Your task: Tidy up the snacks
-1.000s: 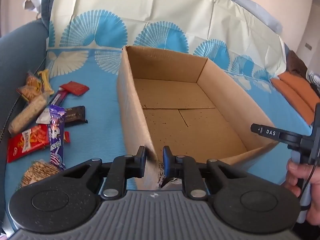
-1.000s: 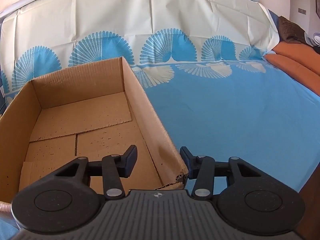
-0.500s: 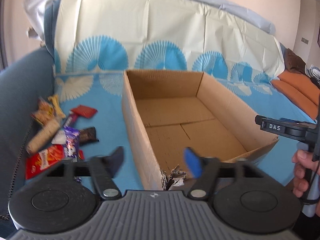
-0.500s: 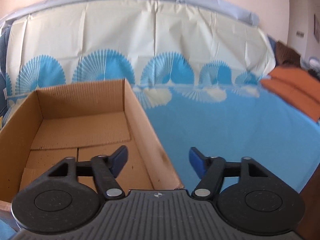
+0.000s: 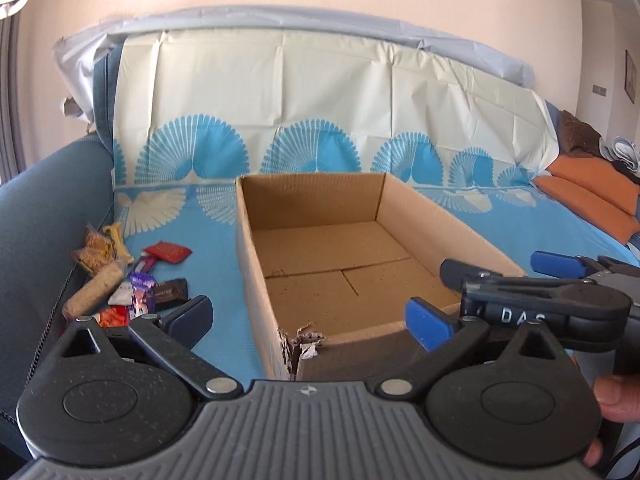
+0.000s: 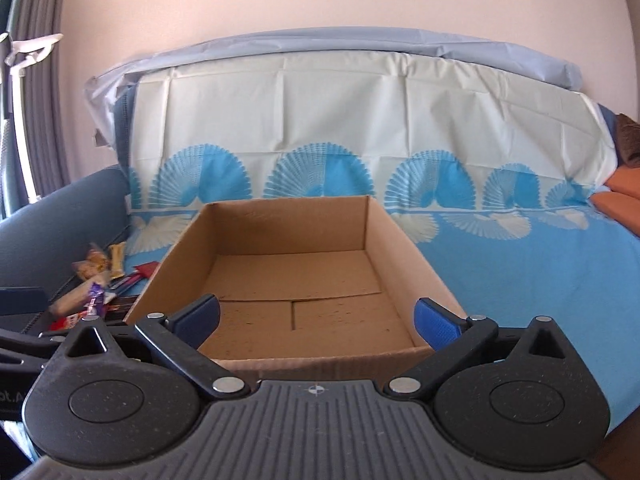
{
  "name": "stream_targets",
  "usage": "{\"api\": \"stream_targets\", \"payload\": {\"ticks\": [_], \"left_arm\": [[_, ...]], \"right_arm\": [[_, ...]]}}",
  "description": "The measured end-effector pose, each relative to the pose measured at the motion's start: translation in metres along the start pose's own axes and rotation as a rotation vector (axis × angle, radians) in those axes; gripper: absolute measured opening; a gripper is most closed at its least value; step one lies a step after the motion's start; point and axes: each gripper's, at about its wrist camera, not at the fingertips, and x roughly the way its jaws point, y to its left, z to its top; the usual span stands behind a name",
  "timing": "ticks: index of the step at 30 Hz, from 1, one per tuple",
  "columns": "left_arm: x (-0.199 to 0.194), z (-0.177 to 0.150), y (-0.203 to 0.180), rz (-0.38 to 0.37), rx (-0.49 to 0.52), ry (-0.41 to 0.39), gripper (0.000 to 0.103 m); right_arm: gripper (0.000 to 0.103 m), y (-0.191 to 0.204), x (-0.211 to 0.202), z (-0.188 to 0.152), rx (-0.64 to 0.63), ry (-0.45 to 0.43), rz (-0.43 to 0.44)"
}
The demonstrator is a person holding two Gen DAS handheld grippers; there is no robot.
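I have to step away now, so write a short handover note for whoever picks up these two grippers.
Left gripper: open, holding nothing.
Right gripper: open, holding nothing, facing the box.
Cardboard box: on the blue cloth, nothing inside, near left corner torn.
Snack pile: on the cloth left of the box, beside the sofa arm.
Done: no snack is boxed.
Left: every snack goes into the box.
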Motion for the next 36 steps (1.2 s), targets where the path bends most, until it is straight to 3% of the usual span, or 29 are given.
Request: {"api": "stream_targets", "payload": {"ticks": [4, 8, 12, 15, 19, 22, 28, 32, 36], "left_arm": [[0.014, -0.002, 0.007, 0.043, -0.016, 0.045, 0.102], [0.026, -0.002, 0.016, 0.039, -0.059, 0.075, 0.102], [0.031, -0.001, 0.019, 0.038, -0.067, 0.076, 0.093], [0.032, -0.001, 0.021, 0.024, -0.077, 0.079, 0.077], [0.032, 0.0, 0.021, 0.016, -0.072, 0.079, 0.048], [0.032, -0.002, 0.023, -0.002, -0.076, 0.085, 0.038], [0.03, -0.003, 0.028, -0.009, -0.082, 0.092, 0.038], [0.032, -0.004, 0.031, 0.01, -0.085, 0.113, 0.05], [0.031, -0.006, 0.035, 0.021, -0.086, 0.11, 0.05]], "right_arm": [[0.102, 0.0, 0.015, -0.003, 0.015, 0.031, -0.048], [0.102, 0.004, 0.021, -0.005, 0.022, 0.037, -0.056], [0.099, 0.004, 0.025, -0.003, 0.036, 0.06, -0.041], [0.096, 0.004, 0.028, -0.005, 0.026, 0.075, -0.054], [0.092, 0.005, 0.028, -0.005, 0.023, 0.066, -0.052], [0.086, 0.008, 0.028, -0.004, 0.016, 0.064, -0.033], [0.08, 0.012, 0.028, -0.003, 0.0, 0.072, 0.007], [0.08, 0.014, 0.027, -0.003, -0.008, 0.07, 0.014], [0.074, 0.016, 0.026, -0.003, -0.017, 0.068, 0.026]]}}
